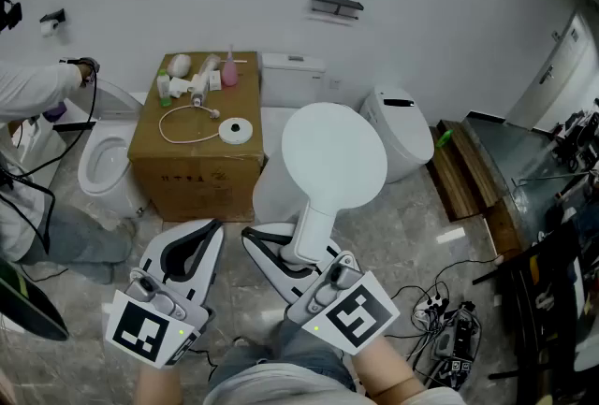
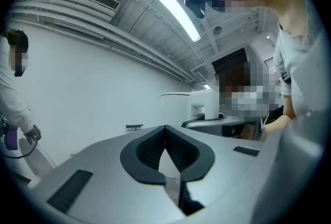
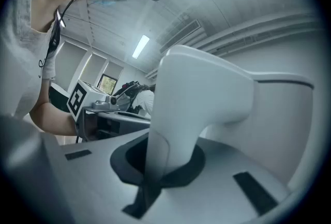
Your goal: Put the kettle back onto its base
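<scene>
The step in hand was judged to be the carry of the kettle point(image 1: 334, 155) toward its base point(image 1: 236, 131), which lay as a small white disc on top of a cardboard box point(image 1: 201, 174), up and to the left of the kettle in the head view and well apart from it. The right gripper point(image 1: 298, 250) was clenched on the kettle's handle point(image 1: 314, 224), the handle standing between its dark pads in the right gripper view. The left gripper point(image 1: 208, 230) was closed with nothing between its jaws, held just beside the right one. To do the step well, the grip on the handle should be kept firm and the kettle upright, brought over the disc and centred before it is lowered straight down. The cord point(image 1: 181, 126) looped beside the base and the bottles point(image 1: 192, 76) at the back of the box should be kept clear of the kettle's foot. The empty gripper could steady the box or base if either shifted. The kettle itself appeared plain matt white, with a round, flat lid seen from above and a thick, smooth, angular handle. It was held in the air, low in front of the person, to the right of the box.
</scene>
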The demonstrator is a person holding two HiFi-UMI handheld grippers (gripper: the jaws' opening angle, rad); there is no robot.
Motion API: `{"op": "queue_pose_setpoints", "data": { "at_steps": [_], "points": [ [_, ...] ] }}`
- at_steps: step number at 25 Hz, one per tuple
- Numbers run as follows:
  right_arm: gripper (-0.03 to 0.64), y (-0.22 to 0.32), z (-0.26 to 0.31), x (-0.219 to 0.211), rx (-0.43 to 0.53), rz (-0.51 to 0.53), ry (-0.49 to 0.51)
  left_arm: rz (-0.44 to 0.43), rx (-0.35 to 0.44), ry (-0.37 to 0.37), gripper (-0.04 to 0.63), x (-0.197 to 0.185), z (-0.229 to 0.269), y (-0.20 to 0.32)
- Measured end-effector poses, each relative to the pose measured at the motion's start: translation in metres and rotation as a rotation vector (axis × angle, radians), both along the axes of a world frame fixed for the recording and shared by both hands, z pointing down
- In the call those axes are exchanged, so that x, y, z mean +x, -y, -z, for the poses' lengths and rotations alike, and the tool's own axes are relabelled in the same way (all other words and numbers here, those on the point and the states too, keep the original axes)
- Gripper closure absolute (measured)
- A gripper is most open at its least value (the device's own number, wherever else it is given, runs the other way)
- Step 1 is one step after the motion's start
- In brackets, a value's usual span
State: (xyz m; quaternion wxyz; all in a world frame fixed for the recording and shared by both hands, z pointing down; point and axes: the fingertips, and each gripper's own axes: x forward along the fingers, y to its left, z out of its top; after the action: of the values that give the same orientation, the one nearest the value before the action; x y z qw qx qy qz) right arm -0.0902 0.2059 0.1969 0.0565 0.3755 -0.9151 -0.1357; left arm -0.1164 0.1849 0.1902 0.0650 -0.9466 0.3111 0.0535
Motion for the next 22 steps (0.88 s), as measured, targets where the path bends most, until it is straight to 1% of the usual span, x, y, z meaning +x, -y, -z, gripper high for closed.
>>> {"op": "queue_pose_setpoints", "data": {
  "at_steps": [3,6,12,18,22],
  "points": [
    [0.609,0.002,0.001,-0.005,0.001,0.001,0.0,-0.003,-0.017,0.005,0.594,-0.004,-0.001,0.003],
    [0.609,0.0,0.0,-0.01,0.008,0.005,-0.002,0.003,0.002,0.002,0.593,-0.008,0.0,0.002],
    [0.609,0.002,-0.004,-0.015,0.007,0.006,0.0,0.005,-0.004,0.009,0.594,-0.012,-0.005,0.004],
    [0.609,0.007,-0.012,-0.016,-0.003,0.027,0.015,0.0,-0.013,0.016,0.593,-0.008,-0.015,0.011],
    [0.609,0.02,-0.02,-0.011,-0.017,0.034,0.011,0.013,-0.035,0.026,0.594,-0.001,-0.024,0.027]
  ]
}}
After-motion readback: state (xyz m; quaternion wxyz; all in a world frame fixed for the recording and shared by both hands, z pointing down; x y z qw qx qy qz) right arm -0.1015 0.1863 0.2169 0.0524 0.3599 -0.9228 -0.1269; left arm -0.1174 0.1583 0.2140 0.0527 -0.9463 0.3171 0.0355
